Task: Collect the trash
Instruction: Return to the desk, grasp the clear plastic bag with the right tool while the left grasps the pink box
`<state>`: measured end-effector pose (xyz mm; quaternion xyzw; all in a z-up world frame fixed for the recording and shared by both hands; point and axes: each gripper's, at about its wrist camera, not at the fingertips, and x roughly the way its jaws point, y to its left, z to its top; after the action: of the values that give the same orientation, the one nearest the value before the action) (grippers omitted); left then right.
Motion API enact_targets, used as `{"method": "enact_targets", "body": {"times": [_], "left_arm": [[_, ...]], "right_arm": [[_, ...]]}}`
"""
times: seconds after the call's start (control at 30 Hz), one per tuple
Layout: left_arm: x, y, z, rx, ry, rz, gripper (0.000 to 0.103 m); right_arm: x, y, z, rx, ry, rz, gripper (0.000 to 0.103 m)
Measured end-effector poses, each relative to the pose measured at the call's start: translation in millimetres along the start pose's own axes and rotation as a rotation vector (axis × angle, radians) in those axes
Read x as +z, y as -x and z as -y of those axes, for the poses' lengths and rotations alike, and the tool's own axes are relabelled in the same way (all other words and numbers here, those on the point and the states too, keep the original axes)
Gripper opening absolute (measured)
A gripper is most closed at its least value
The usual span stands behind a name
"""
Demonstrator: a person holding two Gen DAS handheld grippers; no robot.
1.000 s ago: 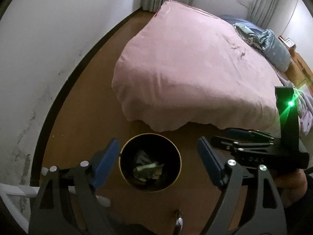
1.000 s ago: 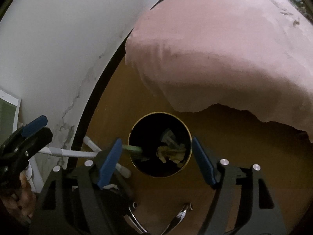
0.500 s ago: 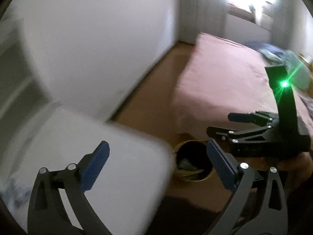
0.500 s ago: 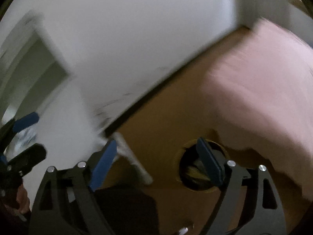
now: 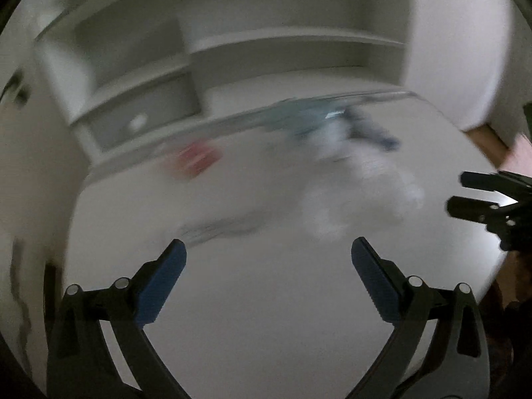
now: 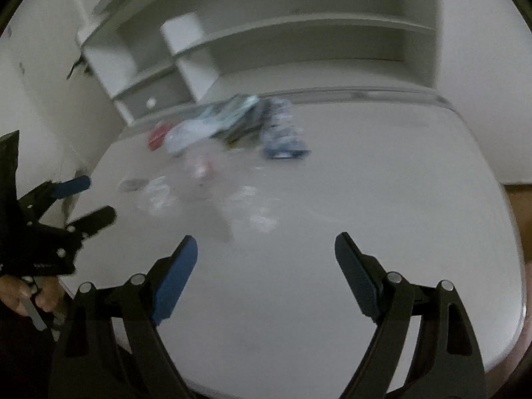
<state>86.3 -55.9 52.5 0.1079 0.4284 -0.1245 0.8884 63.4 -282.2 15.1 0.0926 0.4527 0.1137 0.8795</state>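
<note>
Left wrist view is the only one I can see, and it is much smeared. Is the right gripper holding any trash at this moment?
Observer: No. The right wrist view shows the right gripper open, with nothing in its jaws and only the bare white table top beneath.
Operator: What is the blue smear near the far edge of the table?
Observer: A blue and white patterned packet lying flat, right beside a pile of crumpled wrappers.
Operator: And the red blur?
Observer: A small red item on the table, left of that pile. It is too blurred here as well to name.
</note>
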Motion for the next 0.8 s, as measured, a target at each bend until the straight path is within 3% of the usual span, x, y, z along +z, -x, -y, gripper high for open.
{"method": "enact_targets", "body": {"times": [0.2,0.4,0.47,0.53,0.8], "left_arm": [[-21,-13,-60,0.020,0.111,-0.042,0.097],[-12,-20,-66,-0.012,0.108,-0.040,0.097],[-3,-25,-63,-0.014,0.095,-0.034,0.097],[12,-35,-62,-0.010,0.082,-0.025,0.097],[77,-88,-66,0.061,0.113,-0.076,0.097]], "right_arm": [[12,-23,-14,-0.058,0.026,-0.023,0.082],[24,-49,-8,-0.105,0.021,-0.054,0.072],[25,-57,-8,-0.110,0.037,-0.066,0.064],[23,-59,-9,-0.101,0.049,-0.086,0.006],[9,5,-9,-0.040,0.075,-0.009,0.006]]}}
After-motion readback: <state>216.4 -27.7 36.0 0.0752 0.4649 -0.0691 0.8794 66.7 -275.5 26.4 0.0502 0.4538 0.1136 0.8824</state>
